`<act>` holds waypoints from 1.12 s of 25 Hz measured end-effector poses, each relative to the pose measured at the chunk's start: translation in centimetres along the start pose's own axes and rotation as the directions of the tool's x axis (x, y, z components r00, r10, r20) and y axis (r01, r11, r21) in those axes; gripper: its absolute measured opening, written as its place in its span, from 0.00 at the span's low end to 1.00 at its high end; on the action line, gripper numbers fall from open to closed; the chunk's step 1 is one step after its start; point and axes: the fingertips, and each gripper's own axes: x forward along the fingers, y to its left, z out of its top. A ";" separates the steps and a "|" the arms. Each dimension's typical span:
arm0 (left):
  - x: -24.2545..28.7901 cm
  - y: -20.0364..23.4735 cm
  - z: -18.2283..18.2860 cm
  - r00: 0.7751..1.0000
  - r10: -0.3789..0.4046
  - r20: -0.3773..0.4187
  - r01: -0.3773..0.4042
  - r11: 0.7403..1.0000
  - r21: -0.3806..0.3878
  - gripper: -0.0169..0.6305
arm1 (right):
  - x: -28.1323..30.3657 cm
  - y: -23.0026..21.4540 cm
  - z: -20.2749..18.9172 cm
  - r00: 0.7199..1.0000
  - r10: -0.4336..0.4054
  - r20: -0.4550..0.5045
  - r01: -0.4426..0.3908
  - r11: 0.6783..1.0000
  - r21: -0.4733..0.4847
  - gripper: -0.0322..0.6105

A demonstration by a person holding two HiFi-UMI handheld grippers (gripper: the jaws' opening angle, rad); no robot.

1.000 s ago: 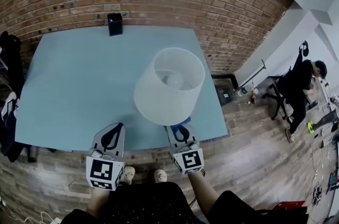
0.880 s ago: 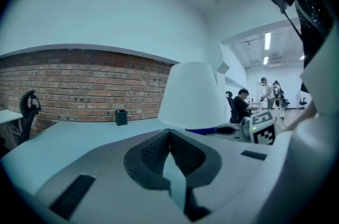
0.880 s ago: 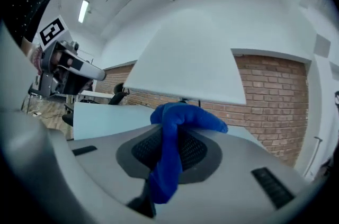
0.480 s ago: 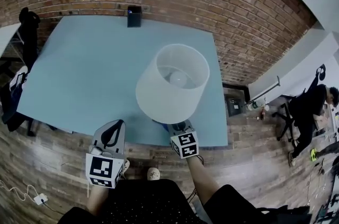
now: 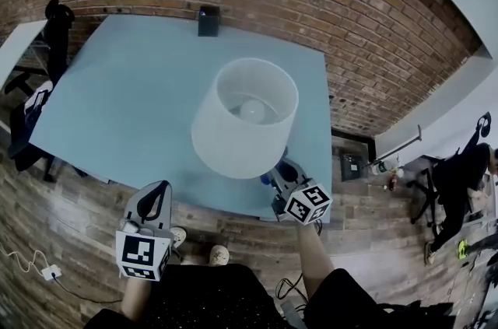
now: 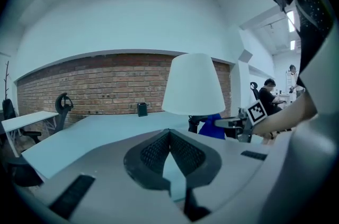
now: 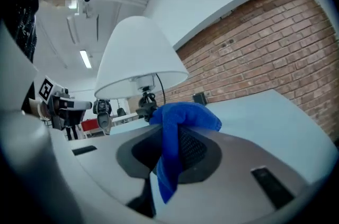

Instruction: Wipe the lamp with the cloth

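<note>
My right tool (image 5: 282,173) is clamped on the blue cloth (image 7: 179,121), low beside the lamp (image 5: 244,116), under its shade, at the table (image 5: 117,102) front edge. Off the table, my left tool (image 5: 156,199) hangs with jaws together, empty. I'd judge the wiping barely begun, with the whole shade left to do.

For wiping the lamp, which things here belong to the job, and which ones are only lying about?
For the job: lamp; blue cloth, clamped in the right gripper; table.
Only lying about: small black box on the table; office chair; left gripper, shut, empty.
</note>
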 end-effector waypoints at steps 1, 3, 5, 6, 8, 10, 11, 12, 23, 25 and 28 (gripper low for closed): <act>-0.2 -0.1 -0.2 1.000 0.007 -0.009 -0.007 1.000 0.004 0.04 | 0.5 -0.2 0.9 0.999 0.044 0.013 -0.044 0.999 -0.006 0.15; -0.5 -0.5 -0.4 1.000 0.017 -0.025 -0.017 1.000 0.016 0.04 | 1.7 -0.1 2.3 0.990 0.136 0.034 -0.136 0.991 -0.012 0.15; -0.9 -0.6 -0.4 0.999 0.026 -0.037 -0.025 0.999 0.029 0.04 | 3.0 -0.2 2.6 0.978 0.204 0.040 -0.205 0.979 -0.001 0.15; -1.0 -0.6 -0.3 0.999 0.031 -0.038 -0.030 0.999 0.035 0.04 | 3.6 -0.4 2.3 0.973 0.227 0.036 -0.227 0.974 0.012 0.15; -1.3 -0.6 0.1 0.999 0.042 -0.035 -0.040 0.998 0.047 0.04 | 4.3 -0.5 1.1 0.967 0.255 0.003 -0.255 0.967 0.019 0.15; -1.3 -0.4 0.3 0.998 0.055 -0.033 -0.053 0.997 0.052 0.04 | 4.9 -0.4 -0.5 0.963 0.259 -0.069 -0.262 0.965 -0.028 0.15; -1.2 -0.4 0.4 0.998 0.059 -0.033 -0.058 0.997 0.052 0.04 | 5.3 -0.4 -1.3 0.962 0.251 -0.108 -0.258 0.965 -0.056 0.15; -1.0 -0.3 0.5 0.998 0.062 -0.033 -0.060 0.997 0.052 0.04 | 5.6 -0.4 -2.0 0.961 0.236 -0.145 -0.249 0.965 -0.079 0.15; 2.3 -1.9 2.0 0.999 -0.037 0.015 0.036 0.998 0.053 0.04 | 2.6 -3.0 -4.1 0.954 -0.071 -0.292 0.034 0.991 -0.129 0.15; 3.1 -2.4 2.2 0.998 -0.065 0.026 0.064 0.997 0.048 0.04 | 0.0 -2.2 -2.7 0.959 -0.131 -0.253 0.100 0.987 -0.129 0.15; 4.4 -3.3 2.5 0.993 -0.106 0.048 0.103 0.993 0.049 0.04 | -4.5 -0.6 0.4 0.951 -0.253 -0.176 0.226 0.961 -0.156 0.15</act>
